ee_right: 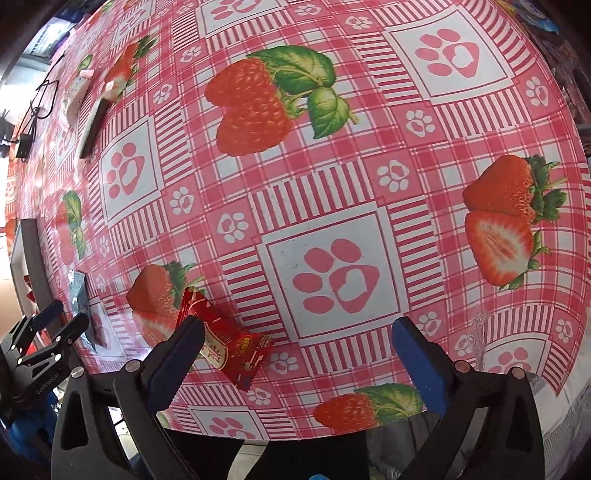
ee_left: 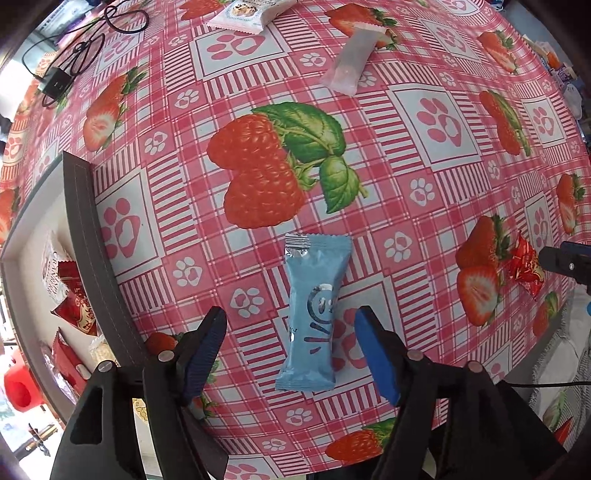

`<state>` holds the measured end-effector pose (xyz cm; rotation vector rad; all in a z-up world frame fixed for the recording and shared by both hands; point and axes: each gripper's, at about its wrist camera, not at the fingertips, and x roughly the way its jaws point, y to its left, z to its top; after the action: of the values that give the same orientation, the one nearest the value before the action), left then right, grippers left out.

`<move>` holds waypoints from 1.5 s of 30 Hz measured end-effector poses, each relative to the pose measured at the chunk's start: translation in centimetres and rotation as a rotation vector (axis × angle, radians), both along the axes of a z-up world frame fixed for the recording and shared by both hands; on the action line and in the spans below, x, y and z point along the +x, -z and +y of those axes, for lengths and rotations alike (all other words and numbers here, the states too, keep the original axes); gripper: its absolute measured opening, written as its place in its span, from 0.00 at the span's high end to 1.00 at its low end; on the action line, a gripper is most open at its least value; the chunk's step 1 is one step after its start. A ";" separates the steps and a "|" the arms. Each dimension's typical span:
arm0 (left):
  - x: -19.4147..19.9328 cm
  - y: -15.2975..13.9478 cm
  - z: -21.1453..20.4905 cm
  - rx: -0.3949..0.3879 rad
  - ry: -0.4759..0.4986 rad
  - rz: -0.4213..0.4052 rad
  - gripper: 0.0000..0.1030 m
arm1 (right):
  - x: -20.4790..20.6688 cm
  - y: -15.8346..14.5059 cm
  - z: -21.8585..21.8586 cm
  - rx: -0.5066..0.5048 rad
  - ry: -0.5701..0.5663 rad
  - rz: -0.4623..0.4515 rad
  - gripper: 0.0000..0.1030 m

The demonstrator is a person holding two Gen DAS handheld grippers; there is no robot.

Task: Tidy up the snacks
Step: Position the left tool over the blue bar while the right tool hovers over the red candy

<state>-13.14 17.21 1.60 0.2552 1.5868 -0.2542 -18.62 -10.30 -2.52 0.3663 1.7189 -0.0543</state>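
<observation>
Overhead, both grippers pointed down at a table (ee_left: 369,177) covered in a pink checked cloth printed with strawberries and paw marks.

Left gripper (ee_left: 290,347): jaws stood apart, a blue snack packet (ee_left: 314,314) lying flat on the cloth between them. Neither blue pad touched the wrapper; a strip of cloth showed on each side. The packet lay lengthwise away from the camera, its silver crimped end at the far side.

Right gripper (ee_right: 295,354): jaws spread wide, nothing held. A red snack packet (ee_right: 225,343) lay on the cloth just beside the left-hand finger (ee_right: 177,362), which hid part of it, so I could not tell whether they touched. It sat well off-centre in the gap; the other finger was well clear of it. In the left wrist view the same red packet (ee_left: 524,266) showed at the right edge, next to the tip of the right gripper (ee_left: 561,258).

A grey box (ee_left: 88,236) with a pale inside stood at the left edge of the table. It held several snacks already: red packets (ee_left: 75,306) and a white one with print, partly hidden by the wall.

Farther back on the cloth lay a pale translucent packet (ee_left: 349,62) and a white packet with a food picture (ee_left: 247,14), well apart from the grippers. A black cable and adapter (ee_left: 55,83) sat at the far left corner.

In the right wrist view the left gripper (ee_right: 55,332) appeared at the left edge, beside the blue packet (ee_right: 79,291).
</observation>
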 end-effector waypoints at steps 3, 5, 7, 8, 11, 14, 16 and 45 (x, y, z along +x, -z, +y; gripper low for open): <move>-0.3 1.2 0.3 0.009 -0.022 0.018 0.27 | 0.3 -1.6 2.2 0.004 -0.121 -0.043 0.01; 0.3 2.3 0.5 0.023 -0.021 0.025 0.25 | 0.1 -2.2 5.2 -0.022 -0.272 -0.062 0.01; 0.5 2.7 0.3 0.027 -0.011 0.010 0.21 | -0.1 -2.0 8.0 -0.069 -0.438 -0.069 0.01; 0.5 3.2 0.1 0.027 -0.009 0.011 0.18 | -0.6 -2.3 9.7 -0.096 -0.509 -0.077 0.01; 1.1 4.3 -0.1 0.057 -0.021 0.027 0.01 | -0.6 -1.4 12.8 -0.149 -0.636 -0.061 0.01; 1.5 5.3 0.7 0.026 -0.066 0.045 0.00 | -0.3 0.3 14.1 -0.159 -0.628 -0.018 0.01; 1.4 5.5 0.9 0.027 -0.066 0.040 0.00 | 0.4 1.0 12.9 -0.128 -0.559 -0.015 0.01; 0.7 4.9 1.4 0.039 -0.114 0.112 0.00 | 1.4 1.3 10.4 -0.111 -0.287 0.000 0.00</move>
<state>-12.42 18.62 -3.25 0.1829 1.7124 -0.1516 -17.19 0.10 -3.85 0.0361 1.7446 0.0597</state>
